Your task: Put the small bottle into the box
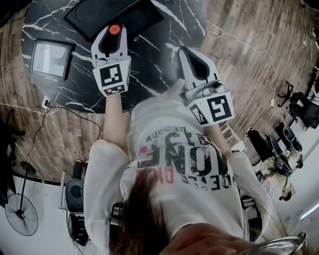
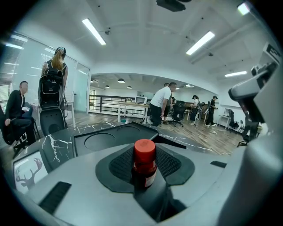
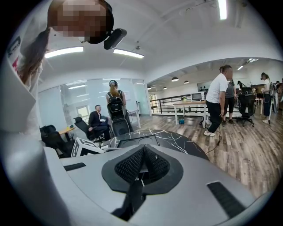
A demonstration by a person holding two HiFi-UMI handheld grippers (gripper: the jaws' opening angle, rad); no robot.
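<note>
The small bottle (image 2: pixel 144 163) (dark body, red cap, a light label low on its side) stands upright between the fingers (image 2: pixel 172 162) of the left gripper (image 1: pixel 114 33). The 2 ribbed pads sit narrowly apart and press on the bottle's sides, so the gripper holds it. In the head view the red cap shows at the near edge of the black tray (image 1: pixel 114 15), on the person's side of it. In the left gripper view the tray, with a round recess in it, lies just beyond the bottle.

The box (image 1: pixel 50 59) rests on the desk (image 1: pixel 159 64) to the left of the tray, well apart from the bottle. The left gripper view shows it low at the left edge, with a deer figure on its face.

The right gripper (image 3: pixel 142 164) hangs to the right of the tray and nearer the person than it. Its fingers (image 3: pixel 127 167) are pressed together along their length, with nothing between them.

The desk is black with white veins, like marble, and carries the tray at its far side. Around it runs a wooden floor (image 1: pixel 249 30), where a light cable (image 1: pixel 239 47) trails to the right of the tray. A standing fan (image 1: pixel 21 214) is far to the tray's near left. Several people stand or sit in the room behind the tray, too small to tell more.
</note>
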